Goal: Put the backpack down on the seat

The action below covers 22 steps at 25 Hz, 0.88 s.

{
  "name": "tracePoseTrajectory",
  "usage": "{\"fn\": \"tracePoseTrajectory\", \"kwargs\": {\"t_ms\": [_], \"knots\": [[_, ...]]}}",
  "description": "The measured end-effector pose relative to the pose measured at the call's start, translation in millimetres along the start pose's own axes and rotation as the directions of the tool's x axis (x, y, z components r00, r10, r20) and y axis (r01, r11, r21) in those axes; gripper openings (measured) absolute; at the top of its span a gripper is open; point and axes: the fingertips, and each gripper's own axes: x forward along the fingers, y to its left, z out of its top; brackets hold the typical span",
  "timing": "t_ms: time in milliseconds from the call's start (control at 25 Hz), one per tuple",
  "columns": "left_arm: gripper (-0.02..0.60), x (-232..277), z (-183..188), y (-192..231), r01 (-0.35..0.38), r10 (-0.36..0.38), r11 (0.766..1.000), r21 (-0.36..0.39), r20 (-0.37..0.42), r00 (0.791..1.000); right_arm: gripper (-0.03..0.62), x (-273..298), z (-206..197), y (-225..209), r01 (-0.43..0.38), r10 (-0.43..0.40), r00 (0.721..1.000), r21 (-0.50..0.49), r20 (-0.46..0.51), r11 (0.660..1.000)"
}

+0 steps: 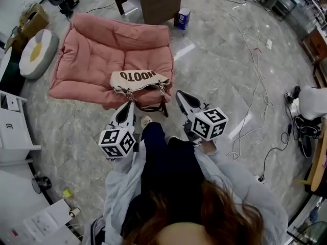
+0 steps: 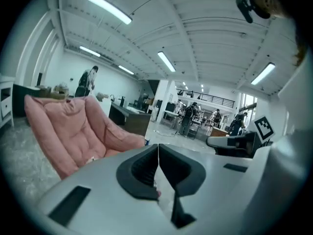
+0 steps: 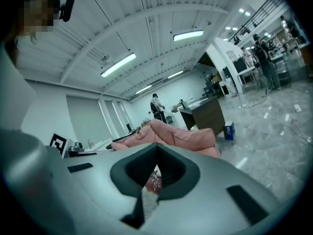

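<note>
Backpack (image 1: 140, 79) at front edge of seat (image 1: 92, 50), centre frame. Left hand-held gripper (image 1: 127, 107) and right hand-held gripper (image 1: 182, 97) pinched shut, seemingly on its straps (image 1: 153, 108). Carrying step; next, shift up-frame over seat, lower, release.

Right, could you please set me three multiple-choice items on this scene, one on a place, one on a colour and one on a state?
1. Where is the backpack?
A. beside the dark desk
B. at the near edge of the seat
C. on the white shelf

2. What colour is the seat?
A. pink
B. green
C. black

3. How do the jaws of the right gripper stand?
A. wide apart
B. closed together
C. out of view

Answers:
1. B: the head view shows it over the seat's near edge.
2. A: its cushions are pink in all three views.
3. B: the right gripper view shows them meeting with no gap.
</note>
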Motion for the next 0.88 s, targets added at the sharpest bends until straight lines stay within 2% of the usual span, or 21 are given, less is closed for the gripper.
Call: {"fn": "tracePoseTrajectory", "kwargs": {"t_ms": [120,240,400,600,720,880], "knots": [[0.021,0,39,-19,0.033,-0.04,0.998,0.062,0.109,0.993,0.007,-15,31,0,0.041,-0.033,0.996,-0.085,0.088,0.996],[0.021,2,58,-31,0.071,-0.083,0.994,0.08,0.166,0.983,0.006,-29,50,-6,0.119,-0.086,0.983,-0.2,0.165,0.973],[0.021,8,56,-33,0.045,-0.061,0.993,0.11,0.147,0.987,0.006,-38,50,-18,0.165,-0.126,0.977,-0.228,0.175,0.96],[0.021,13,47,-44,0.061,-0.079,0.987,0.148,0.117,0.99,0.006,-36,47,-7,0.091,-0.036,0.978,-0.266,0.203,0.96],[0.02,16,45,-46,0.063,-0.08,0.987,0.149,0.106,0.991,0.006,-33,45,-5,0.113,-0.063,0.984,-0.315,0.164,0.942],[0.021,17,37,-46,0.055,-0.069,0.987,0.152,0.086,0.994,0.006,-32,41,-5,0.104,-0.059,0.987,-0.313,0.151,0.944]]}}
